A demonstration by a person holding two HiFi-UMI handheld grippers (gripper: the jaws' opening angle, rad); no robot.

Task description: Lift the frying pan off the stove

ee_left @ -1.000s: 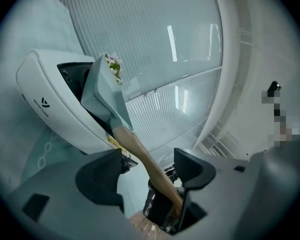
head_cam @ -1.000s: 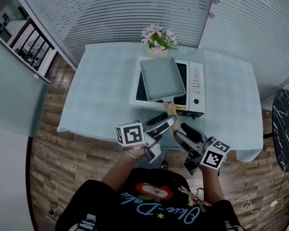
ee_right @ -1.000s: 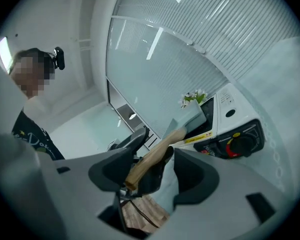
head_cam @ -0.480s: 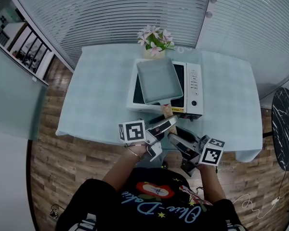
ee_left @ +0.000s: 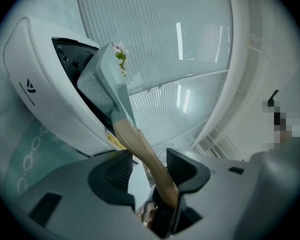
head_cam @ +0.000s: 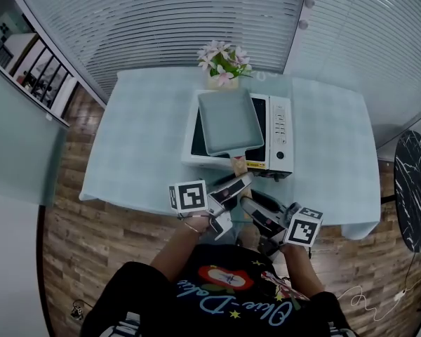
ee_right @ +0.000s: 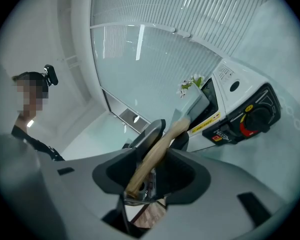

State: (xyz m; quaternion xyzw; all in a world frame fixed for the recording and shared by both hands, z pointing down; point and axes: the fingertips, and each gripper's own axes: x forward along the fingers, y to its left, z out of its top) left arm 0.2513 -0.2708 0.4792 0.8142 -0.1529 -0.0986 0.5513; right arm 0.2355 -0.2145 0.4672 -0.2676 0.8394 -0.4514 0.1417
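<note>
A square pale-green frying pan sits on a white stove, and its wooden handle sticks out over the table's near edge. My left gripper reaches the handle from the left. In the left gripper view the handle runs between the jaws of that gripper, lying against the right one with a gap on the left. My right gripper comes in from the near right, and the handle's end lies loosely inside it. Both pairs of jaws have just been closing around the handle.
A pot of pink flowers stands behind the stove on the pale checked table. The stove's front has a red knob. A dark round table is at the right, with wooden floor below. A person stands in the background.
Both grippers have drawn in under the handle, the right one shifting left, and their jaws have narrowed around it. The pan has not moved on the stove.
</note>
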